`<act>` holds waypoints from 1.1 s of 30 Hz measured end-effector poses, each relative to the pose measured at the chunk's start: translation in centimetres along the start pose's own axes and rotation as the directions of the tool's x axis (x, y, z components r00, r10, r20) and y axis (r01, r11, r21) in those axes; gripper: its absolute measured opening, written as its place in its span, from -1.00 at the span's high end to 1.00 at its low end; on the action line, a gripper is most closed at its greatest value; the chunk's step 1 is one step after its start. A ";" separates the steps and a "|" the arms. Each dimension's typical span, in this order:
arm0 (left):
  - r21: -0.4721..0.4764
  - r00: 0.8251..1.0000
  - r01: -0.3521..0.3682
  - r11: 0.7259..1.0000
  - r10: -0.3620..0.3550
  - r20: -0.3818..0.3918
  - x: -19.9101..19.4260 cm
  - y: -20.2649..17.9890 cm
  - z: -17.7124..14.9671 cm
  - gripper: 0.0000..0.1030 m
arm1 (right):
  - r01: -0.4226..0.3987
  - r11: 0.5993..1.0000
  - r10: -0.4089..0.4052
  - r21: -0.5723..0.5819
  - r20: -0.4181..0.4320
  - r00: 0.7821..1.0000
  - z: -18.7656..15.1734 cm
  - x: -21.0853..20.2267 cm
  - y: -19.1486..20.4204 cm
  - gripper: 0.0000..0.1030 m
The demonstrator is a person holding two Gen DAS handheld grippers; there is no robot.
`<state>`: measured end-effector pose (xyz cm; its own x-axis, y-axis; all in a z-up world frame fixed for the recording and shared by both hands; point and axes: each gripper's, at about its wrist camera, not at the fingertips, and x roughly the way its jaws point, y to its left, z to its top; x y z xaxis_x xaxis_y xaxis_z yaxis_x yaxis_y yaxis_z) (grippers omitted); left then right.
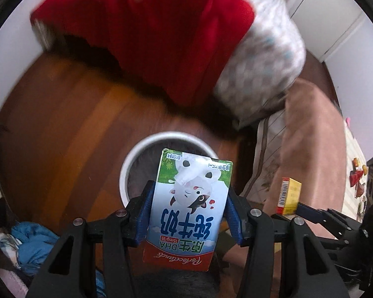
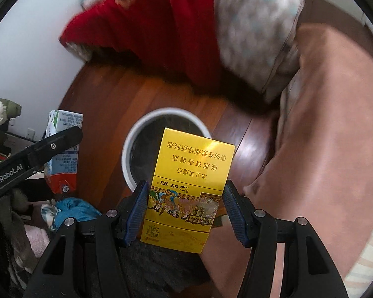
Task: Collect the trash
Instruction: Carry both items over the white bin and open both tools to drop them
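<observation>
Milk carton (image 1: 189, 206) clamped in left tool (image 1: 189, 211)

Left claw (image 1: 189, 213) grips a milk carton (image 1: 186, 211) above a white bin (image 1: 134, 156)

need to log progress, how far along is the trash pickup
Done: both pieces are picked up. In hand: the left hand-held gripper clamps a blue-and-white milk carton; the right hand-held gripper holds a yellow cardboard cigarette box. Left: dropping them into the white round bin below.
</observation>
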<state>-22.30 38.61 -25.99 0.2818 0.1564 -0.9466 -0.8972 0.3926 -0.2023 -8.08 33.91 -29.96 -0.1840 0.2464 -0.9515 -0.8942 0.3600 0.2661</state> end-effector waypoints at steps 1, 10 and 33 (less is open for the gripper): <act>-0.020 0.999 0.010 1.000 -0.010 -0.034 1.6 0.8 0.3 0.04 | -0.006 1.000 0.006 0.009 -0.020 1.000 0.3 1.1 -0.2 -0.20; -0.145 0.986 -0.014 0.989 -0.010 -0.167 8.6 4.9 0.6 -0.03 | -0.019 0.999 0.024 0.031 -0.171 0.985 3.0 10.5 -0.5 -0.21; -0.089 0.968 -0.252 0.964 0.249 -0.039 4.4 5.6 -4.4 -0.81 | 0.156 0.981 -0.173 -0.112 -0.154 0.973 -0.5 9.5 0.8 -1.00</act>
<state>-27.60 37.51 -32.44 0.0358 0.2136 -0.9763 -0.9657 0.2588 0.0212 -10.73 36.09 -38.83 -0.0876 0.0390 -0.9954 -0.9520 0.2910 0.0952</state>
